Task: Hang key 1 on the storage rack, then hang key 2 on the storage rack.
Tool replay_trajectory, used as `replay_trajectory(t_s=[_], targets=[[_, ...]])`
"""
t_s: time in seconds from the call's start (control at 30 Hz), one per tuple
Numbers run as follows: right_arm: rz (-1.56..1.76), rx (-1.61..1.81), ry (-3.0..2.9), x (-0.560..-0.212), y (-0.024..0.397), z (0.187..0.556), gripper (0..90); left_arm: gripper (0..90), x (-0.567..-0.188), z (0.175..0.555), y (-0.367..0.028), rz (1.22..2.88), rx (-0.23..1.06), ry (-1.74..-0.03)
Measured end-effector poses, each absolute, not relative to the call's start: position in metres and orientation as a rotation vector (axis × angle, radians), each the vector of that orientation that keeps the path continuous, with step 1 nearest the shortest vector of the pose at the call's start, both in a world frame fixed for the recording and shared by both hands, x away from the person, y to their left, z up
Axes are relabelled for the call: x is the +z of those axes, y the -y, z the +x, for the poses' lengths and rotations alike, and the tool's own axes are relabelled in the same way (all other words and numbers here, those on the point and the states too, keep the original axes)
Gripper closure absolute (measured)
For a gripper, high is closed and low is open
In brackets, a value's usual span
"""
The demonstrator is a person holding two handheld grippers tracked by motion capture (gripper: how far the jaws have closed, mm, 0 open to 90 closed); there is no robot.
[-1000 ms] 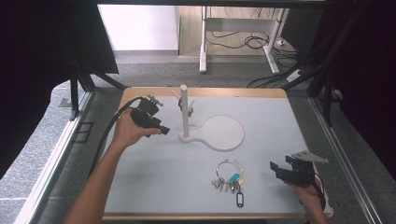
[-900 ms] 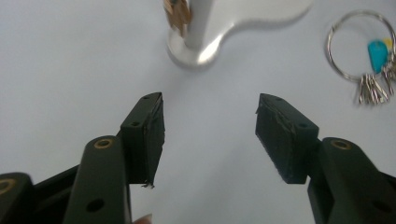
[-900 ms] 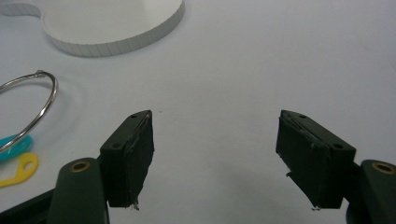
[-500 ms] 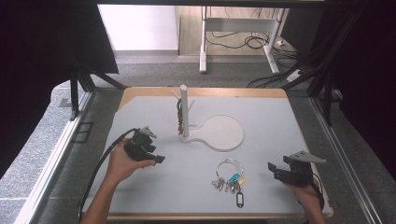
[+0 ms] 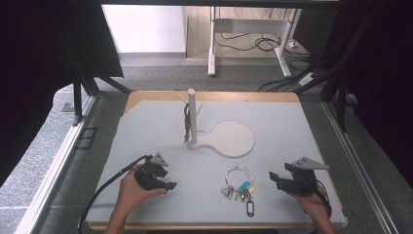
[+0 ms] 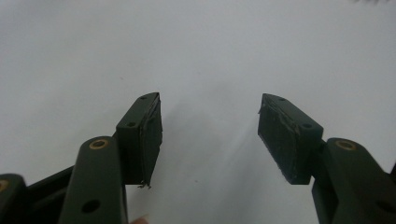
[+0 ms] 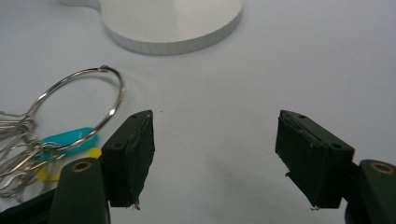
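Observation:
A white stand with a post (image 5: 192, 109) and a round base (image 5: 234, 139) sits at the middle of the grey table (image 5: 292, 122). A dark bunch (image 5: 186, 126) hangs from a peg on the post. A metal key ring (image 5: 237, 187) with keys and coloured tags lies near the front edge. My left gripper (image 5: 169, 185) rests low at the front left, open; its jaws have just been opening, with only bare table between them (image 6: 210, 100). My right gripper (image 5: 272, 178) is open just right of the key ring (image 7: 114, 100), apart from it, with nothing between its jaws (image 7: 215, 116).
The stand's round base (image 7: 173, 23) lies beyond the right gripper. A black cable (image 5: 104, 187) trails off the left gripper over the table's front-left edge. Dark curtains flank the table, and a desk frame (image 5: 212, 48) with loose cables stands on the floor behind.
My left hand has come away from the stand, down and toward the front left of the table. The right gripper has edged a little toward the key ring.

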State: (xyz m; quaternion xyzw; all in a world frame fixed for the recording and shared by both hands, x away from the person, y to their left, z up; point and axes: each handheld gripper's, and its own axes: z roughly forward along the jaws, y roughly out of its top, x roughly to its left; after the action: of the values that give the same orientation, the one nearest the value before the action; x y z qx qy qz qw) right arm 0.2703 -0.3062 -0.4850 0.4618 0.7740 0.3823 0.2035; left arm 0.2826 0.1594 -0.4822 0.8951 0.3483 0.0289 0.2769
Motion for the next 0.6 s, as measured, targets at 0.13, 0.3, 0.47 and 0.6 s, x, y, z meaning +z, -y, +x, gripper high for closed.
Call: replay_trajectory(t_s=[0.13, 0.3, 0.47, 0.6], targets=[[1.250, 1.062, -2.211, -0.481, 0.293, 0.268, 30.1, 40.2, -0.481, 0.281, -0.162, 2.391, 0.029, -0.926], [1.191, 1.047, -2.303, -0.469, 0.272, 0.269, 31.2, 40.1, -0.483, 0.276, -0.166, 2.383, 0.038, -0.960], [1.180, 0.964, -2.398, -0.459, 0.255, 0.279, 34.8, 39.3, -0.480, 0.268, -0.168, 2.366, 0.065, -0.936], [1.208, 0.901, -2.488, -0.448, 0.240, 0.292, 39.3, 39.3, -0.478, 0.264, -0.171, 2.346, 0.077, -0.945]])
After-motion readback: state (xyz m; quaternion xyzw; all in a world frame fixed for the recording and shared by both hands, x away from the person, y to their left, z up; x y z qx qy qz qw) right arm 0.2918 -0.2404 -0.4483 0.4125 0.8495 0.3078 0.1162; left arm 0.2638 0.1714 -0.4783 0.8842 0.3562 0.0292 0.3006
